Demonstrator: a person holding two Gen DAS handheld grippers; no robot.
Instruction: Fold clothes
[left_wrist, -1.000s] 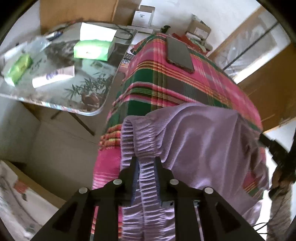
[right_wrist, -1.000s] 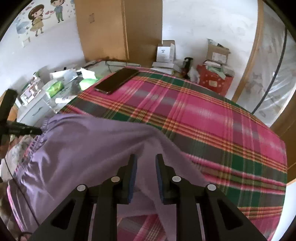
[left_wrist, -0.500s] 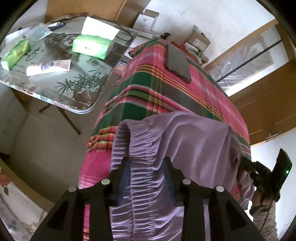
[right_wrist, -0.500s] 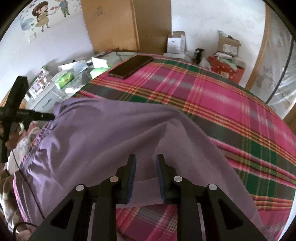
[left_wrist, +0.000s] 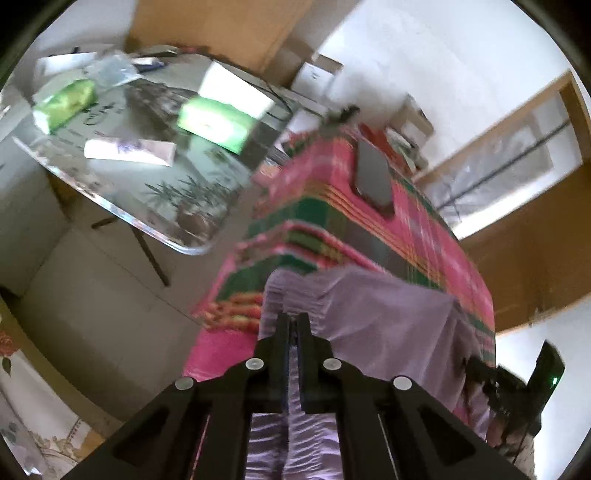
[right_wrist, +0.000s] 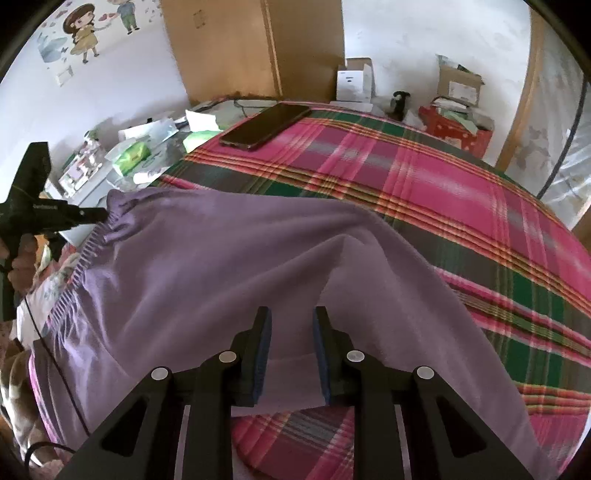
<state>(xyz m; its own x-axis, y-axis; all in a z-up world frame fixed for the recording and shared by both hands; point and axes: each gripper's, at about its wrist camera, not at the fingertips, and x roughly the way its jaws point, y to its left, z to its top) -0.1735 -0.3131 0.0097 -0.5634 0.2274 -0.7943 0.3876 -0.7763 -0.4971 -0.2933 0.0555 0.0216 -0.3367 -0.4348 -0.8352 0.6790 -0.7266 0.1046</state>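
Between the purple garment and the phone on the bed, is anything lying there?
No. In the right wrist view only bare plaid blanket runs from the purple garment to the phone; the left wrist view agrees, though blurred.

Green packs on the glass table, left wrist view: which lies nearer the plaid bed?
The boxy green pack with the white top, by the glass table's bed-side edge. The flatter green pack lies far left.
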